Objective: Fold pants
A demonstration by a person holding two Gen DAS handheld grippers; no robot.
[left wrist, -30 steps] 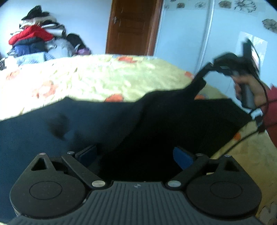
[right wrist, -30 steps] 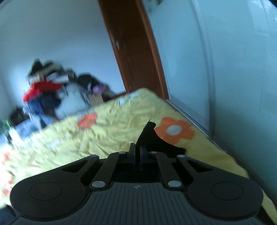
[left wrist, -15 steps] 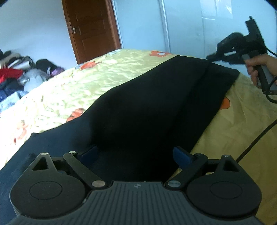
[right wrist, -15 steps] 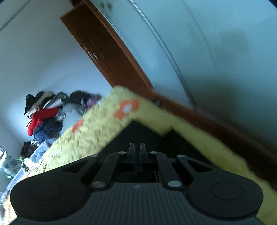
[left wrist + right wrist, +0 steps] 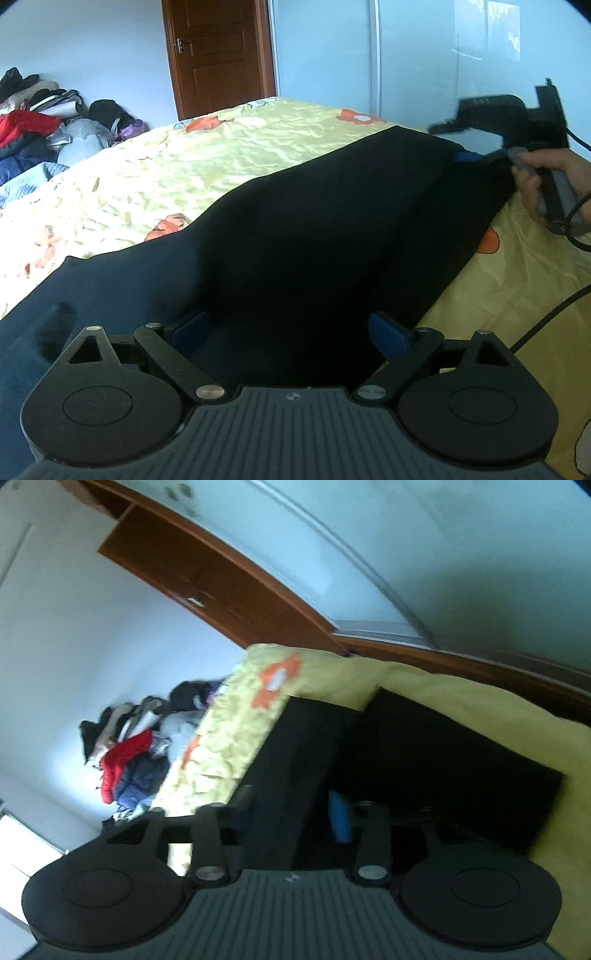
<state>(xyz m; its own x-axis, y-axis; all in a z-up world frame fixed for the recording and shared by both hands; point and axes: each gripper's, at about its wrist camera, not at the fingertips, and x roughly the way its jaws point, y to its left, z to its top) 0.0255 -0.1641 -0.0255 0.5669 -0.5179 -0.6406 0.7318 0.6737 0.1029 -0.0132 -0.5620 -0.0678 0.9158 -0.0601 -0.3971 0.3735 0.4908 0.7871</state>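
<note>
Dark navy pants [image 5: 295, 240] lie on the yellow flowered bedspread [image 5: 184, 166], one leg folded over the other, running from near left to far right. My left gripper [image 5: 291, 328] is open just above the near part of the pants, blue pads wide apart. My right gripper [image 5: 467, 157] shows in the left wrist view at the far leg ends, held by a hand. In the right wrist view the pants [image 5: 406, 753] lie under my right gripper [image 5: 291, 812], which is open with the upper leg's edge between its fingers.
A pile of clothes [image 5: 44, 122] sits at the far left beyond the bed. A brown door [image 5: 218, 55] and a white wardrobe [image 5: 424, 55] stand behind. A black cable [image 5: 546, 317] trails over the bedspread at right.
The right gripper lowered the lifted leg onto the other leg and opened. The pants now lie flat. The left gripper stayed open over the near end.
</note>
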